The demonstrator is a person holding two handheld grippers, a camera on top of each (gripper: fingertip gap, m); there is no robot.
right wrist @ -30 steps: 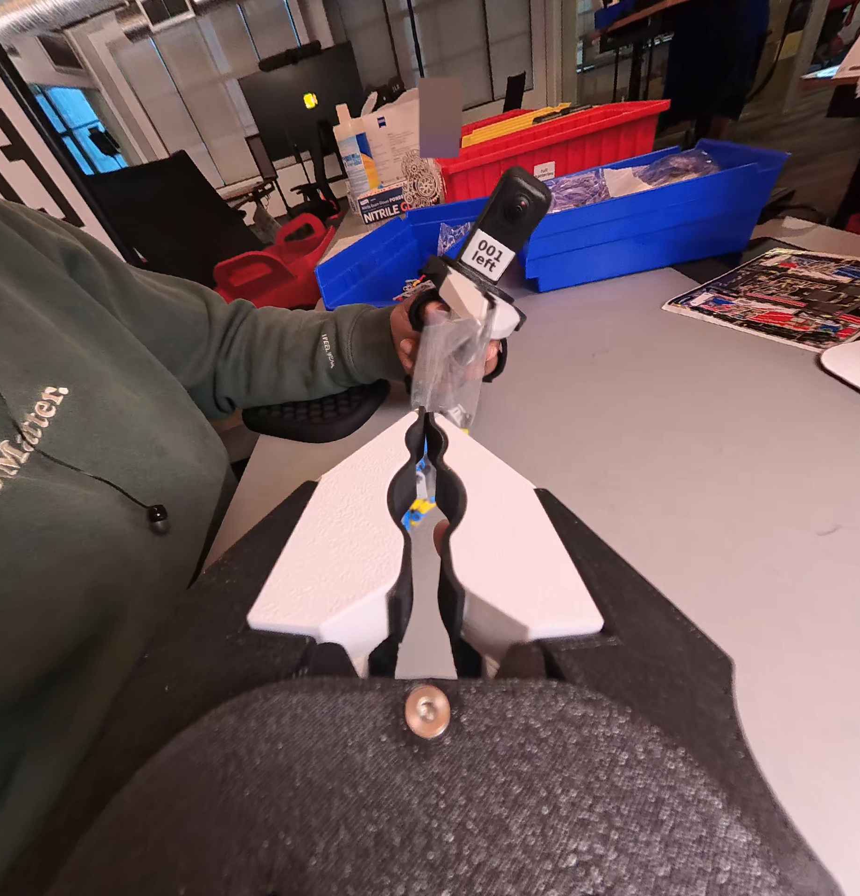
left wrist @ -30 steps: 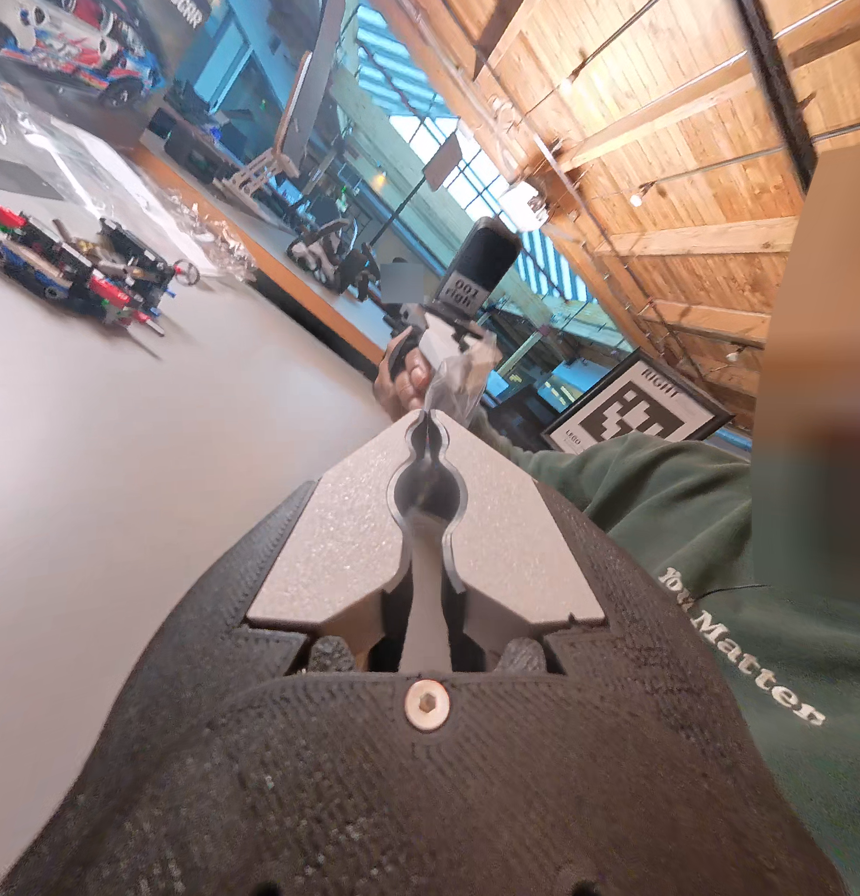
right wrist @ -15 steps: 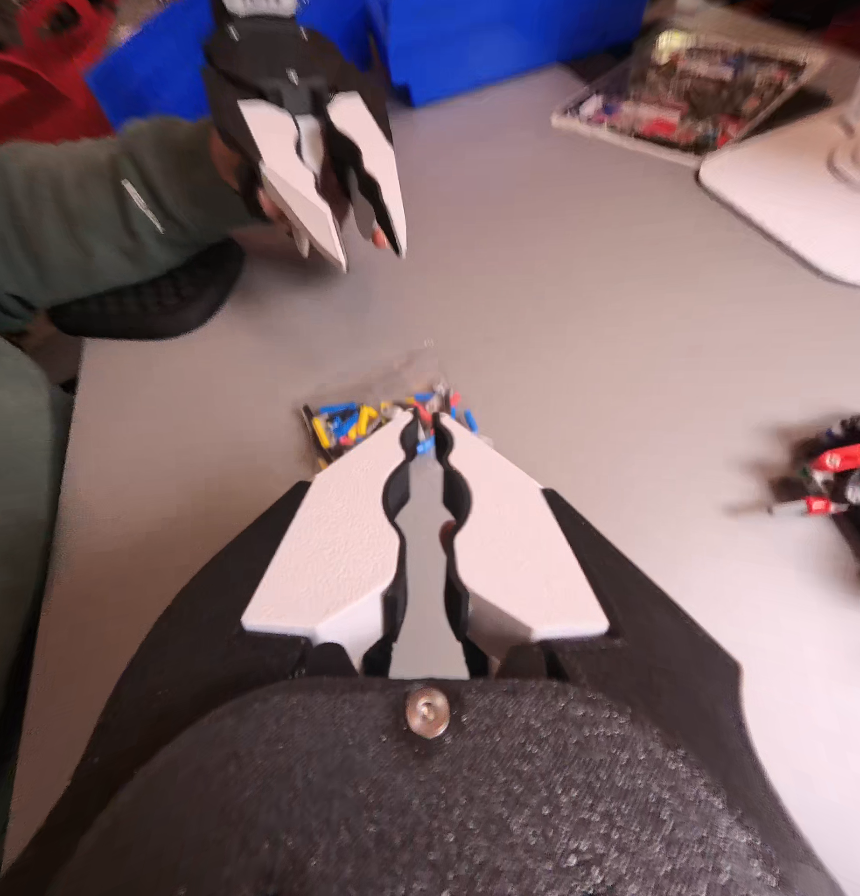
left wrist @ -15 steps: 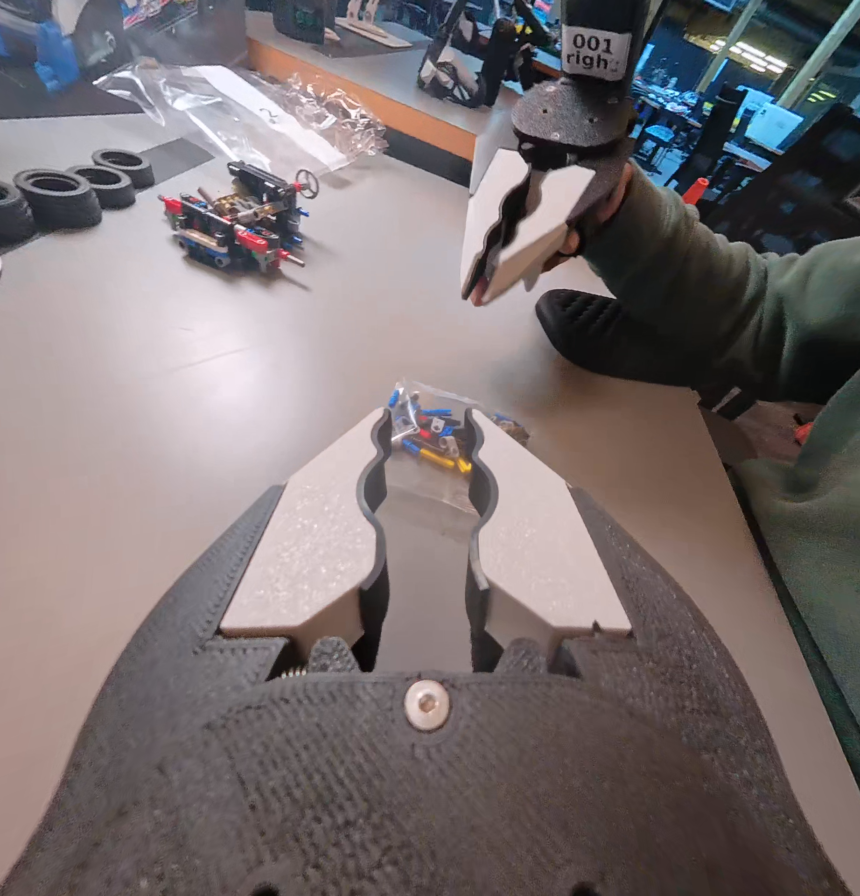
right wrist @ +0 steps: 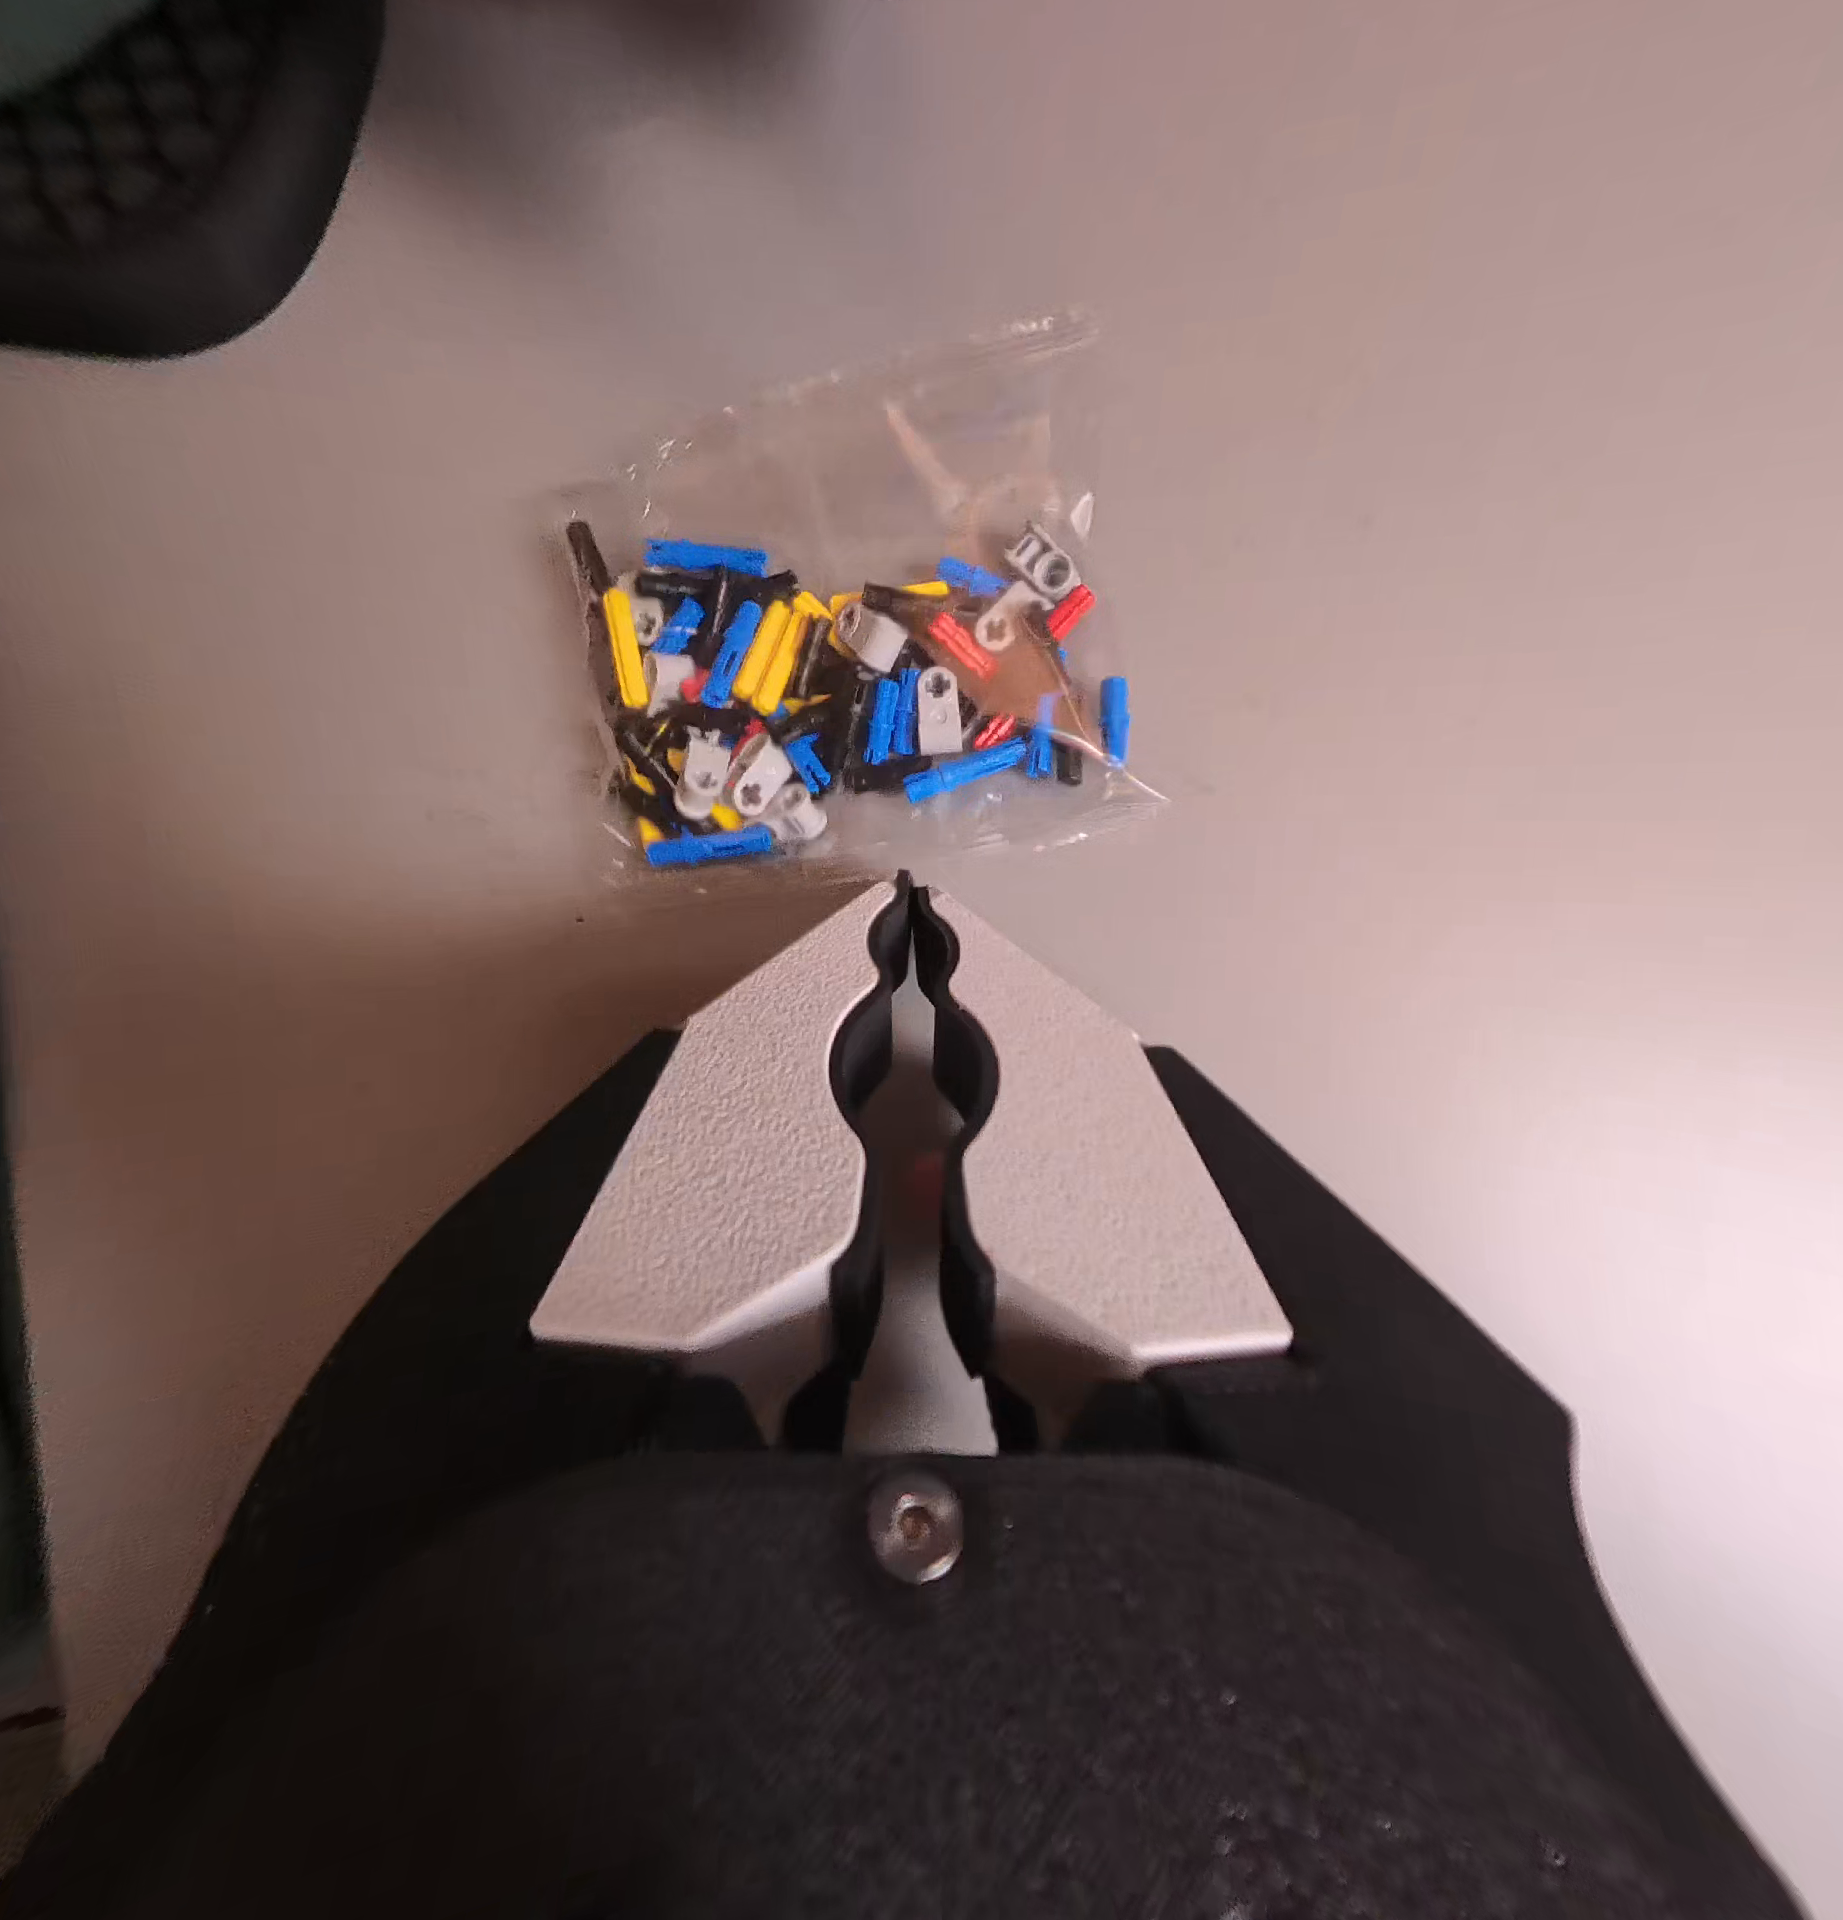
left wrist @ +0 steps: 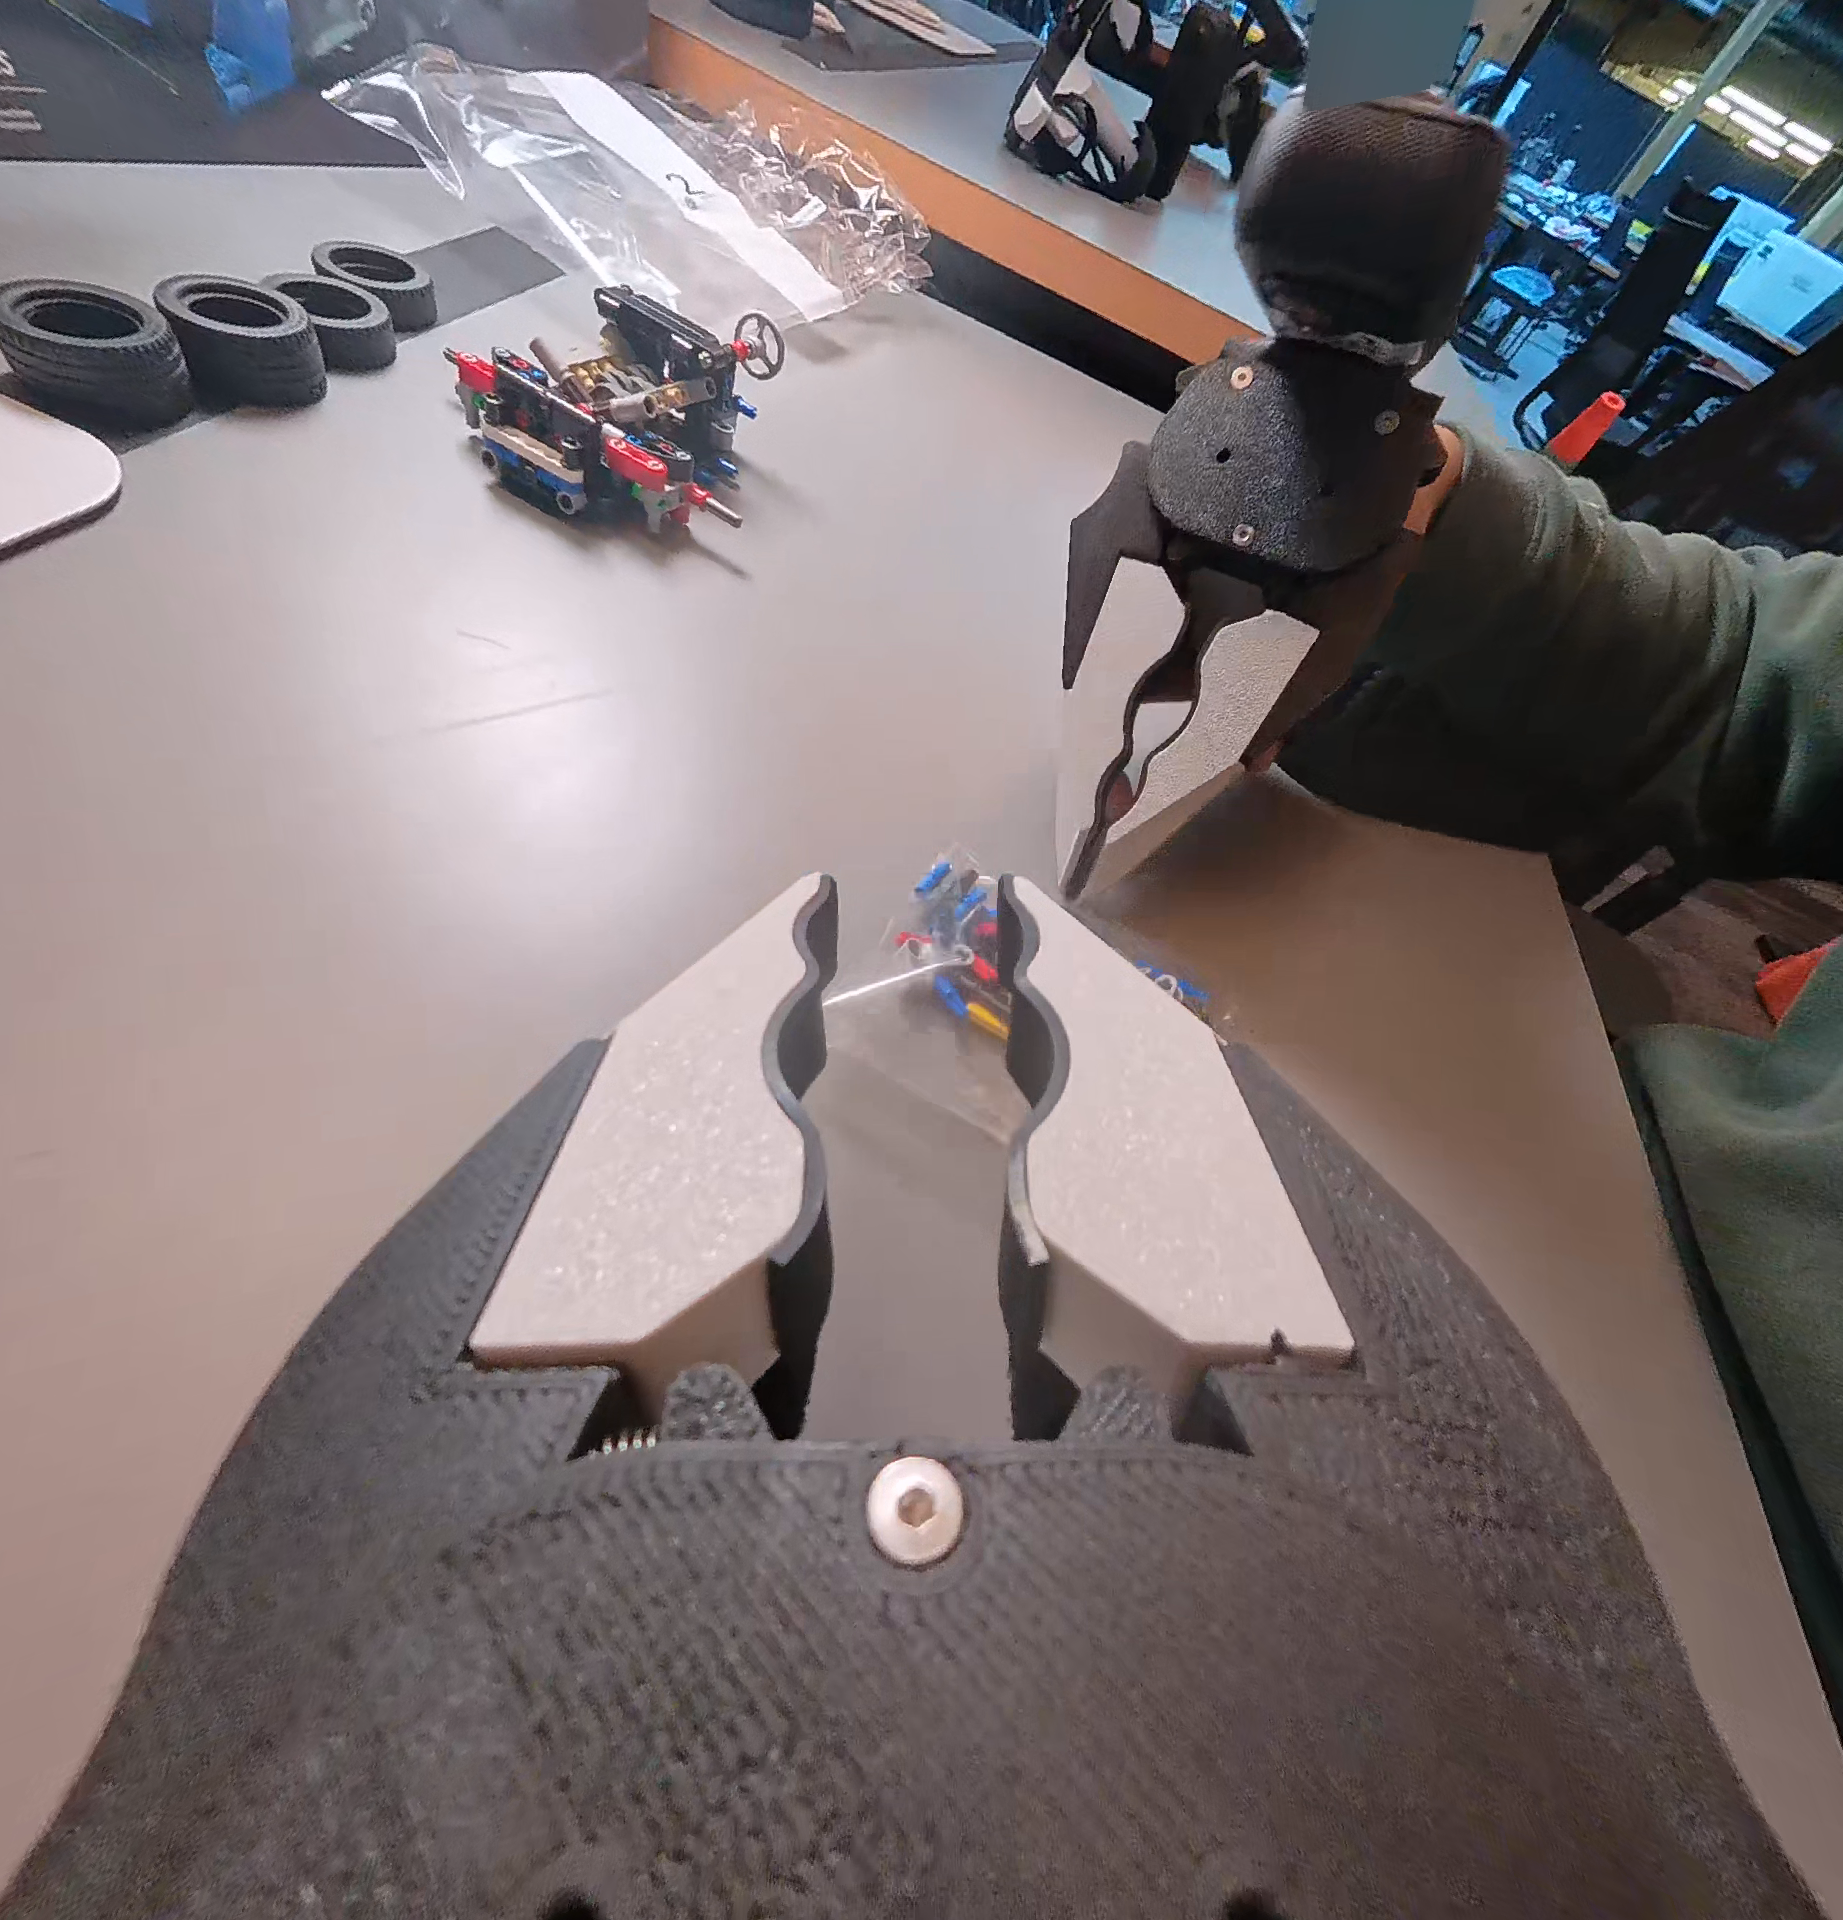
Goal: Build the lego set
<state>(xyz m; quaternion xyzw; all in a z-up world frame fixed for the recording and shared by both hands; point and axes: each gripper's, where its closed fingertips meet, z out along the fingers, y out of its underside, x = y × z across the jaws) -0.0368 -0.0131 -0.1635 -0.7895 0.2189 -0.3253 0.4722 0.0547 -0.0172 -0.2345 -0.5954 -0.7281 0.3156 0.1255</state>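
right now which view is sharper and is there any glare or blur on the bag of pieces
Left wrist view: sharp, wide-angle bend at the edges, soft ceiling glare on the table; the bag of pieces is half hidden by the left gripper. Right wrist view: slightly soft, the bag evenly lit with little glare, the right gripper faintly blurred.

Workshop or lab space, long grey tabletop (left wrist: pixel 273 727), orange-edged workbench (left wrist: pixel 1000 208) behind, equipment on it, cluttered shelving beyond
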